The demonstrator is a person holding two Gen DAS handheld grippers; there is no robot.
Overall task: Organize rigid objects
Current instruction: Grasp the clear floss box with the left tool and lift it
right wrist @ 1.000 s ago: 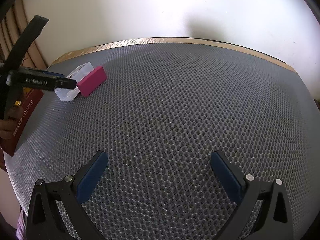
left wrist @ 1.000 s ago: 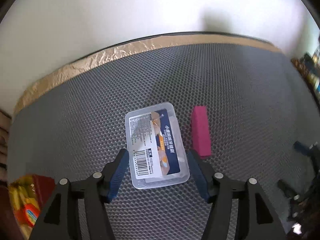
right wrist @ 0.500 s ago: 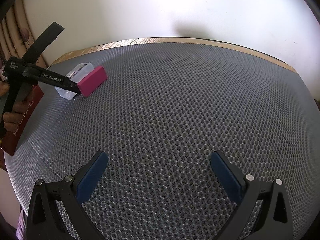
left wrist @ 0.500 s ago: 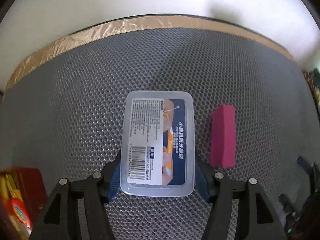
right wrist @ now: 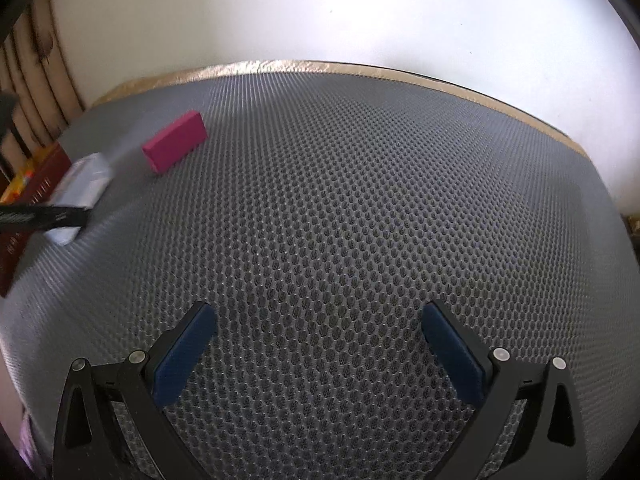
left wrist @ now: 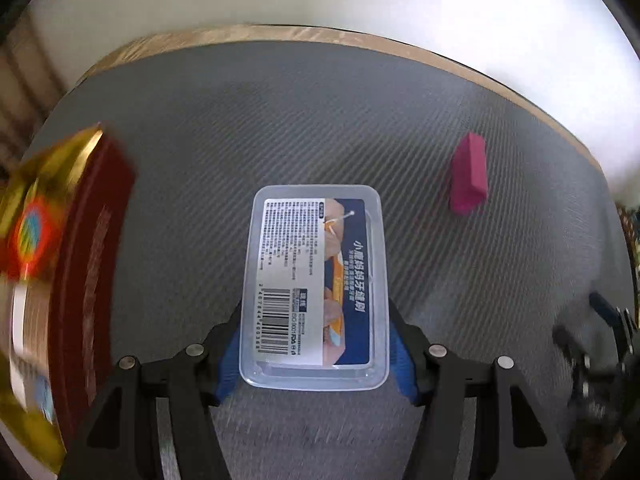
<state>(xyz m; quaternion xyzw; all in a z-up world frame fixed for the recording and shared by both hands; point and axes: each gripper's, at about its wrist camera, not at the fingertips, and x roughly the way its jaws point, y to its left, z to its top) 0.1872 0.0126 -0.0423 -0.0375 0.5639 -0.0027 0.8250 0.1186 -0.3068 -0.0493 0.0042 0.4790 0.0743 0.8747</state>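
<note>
The left gripper [left wrist: 314, 354] clamps its 2 blue pads on the long sides of a clear plastic floss-pick box [left wrist: 315, 286], which sits between a red-and-gold box [left wrist: 76, 264] to its left and a magenta block [left wrist: 469, 174], well apart on its right, above the grey honeycomb mat [right wrist: 360, 220]. The right gripper [right wrist: 318, 346] hangs spread wide, holding nothing.

Clear labelled plastic box [left wrist: 314, 288], flat, clamped between jaws; magenta block [left wrist: 469, 174] apart, red-gold box [left wrist: 60, 260] left.
</note>
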